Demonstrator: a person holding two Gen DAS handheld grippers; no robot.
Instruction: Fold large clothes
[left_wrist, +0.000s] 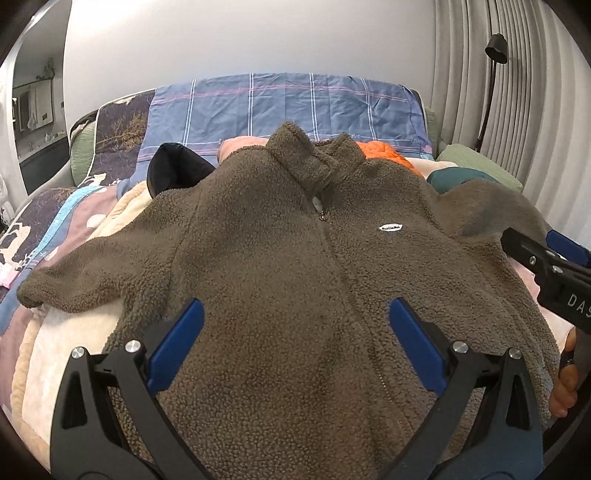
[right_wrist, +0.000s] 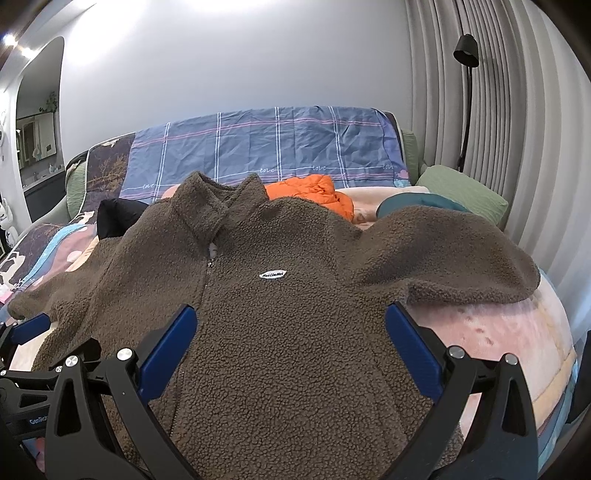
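Observation:
A brown fleece jacket (left_wrist: 280, 266) lies spread front-up on the bed, zipped, collar toward the far end, both sleeves out to the sides. It also fills the right wrist view (right_wrist: 288, 317). A small white oval label (left_wrist: 392, 228) sits on its chest, also in the right wrist view (right_wrist: 272, 275). My left gripper (left_wrist: 295, 317) is open and empty above the jacket's lower body. My right gripper (right_wrist: 290, 325) is open and empty above the lower right body; it also shows at the right edge of the left wrist view (left_wrist: 546, 258).
An orange puffy garment (right_wrist: 314, 195), a black garment (right_wrist: 118, 218) and a teal item (right_wrist: 417, 205) lie behind the jacket. A blue checked sheet (right_wrist: 277, 147) covers the headboard. A green pillow (right_wrist: 461, 192), a black floor lamp (right_wrist: 466, 92) and curtains are on the right.

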